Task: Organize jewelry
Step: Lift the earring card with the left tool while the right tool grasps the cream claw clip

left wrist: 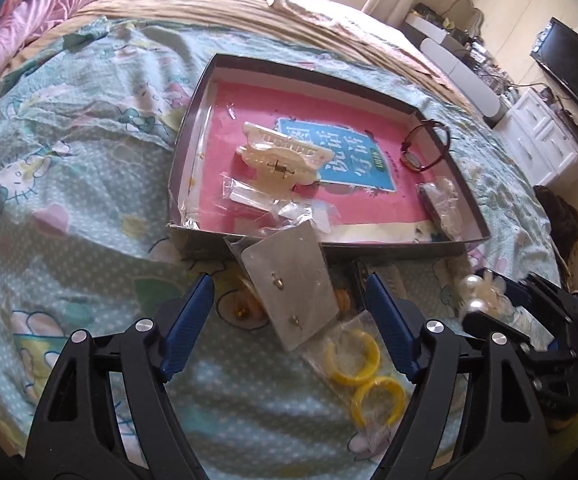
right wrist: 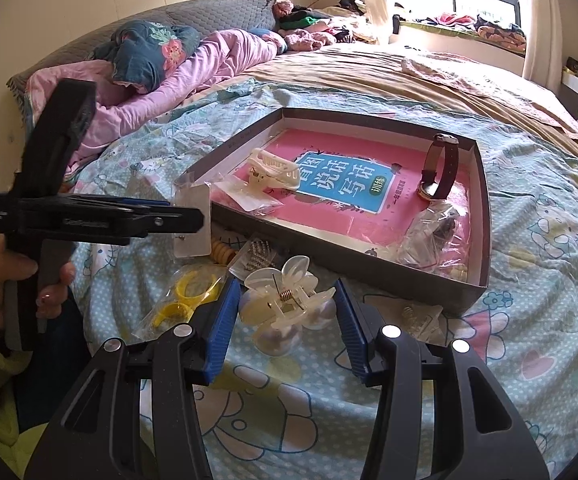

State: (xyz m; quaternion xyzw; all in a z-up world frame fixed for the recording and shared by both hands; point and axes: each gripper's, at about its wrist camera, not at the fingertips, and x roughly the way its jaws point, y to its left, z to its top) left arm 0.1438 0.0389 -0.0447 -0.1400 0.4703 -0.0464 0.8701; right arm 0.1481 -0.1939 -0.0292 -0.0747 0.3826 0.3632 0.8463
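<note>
A shallow grey box (left wrist: 205, 92) (right wrist: 477, 280) with a pink book as its floor lies on the bed. In it lie a cream hair claw (left wrist: 285, 156) (right wrist: 275, 170), a brown watch (left wrist: 425, 148) (right wrist: 441, 172) and small plastic bags. My left gripper (left wrist: 289, 292) is open around a bagged earring card (left wrist: 289, 288) (right wrist: 191, 220) that leans on the box's near wall. Bagged yellow rings (left wrist: 363, 372) (right wrist: 187, 294) lie beside it. My right gripper (right wrist: 285, 298) (left wrist: 501, 320) is open around a translucent flower hair claw (right wrist: 285, 300) with pearls (left wrist: 473, 294) lying on the sheet.
A rhinestone piece (right wrist: 255, 258) and a beaded piece (right wrist: 223, 254) lie before the box, and a small bagged item (right wrist: 421, 316) at right. Pink bedding (right wrist: 169, 76) is heaped at the head of the bed. A TV (left wrist: 573, 64) and white drawers (left wrist: 545, 140) stand beyond the bed.
</note>
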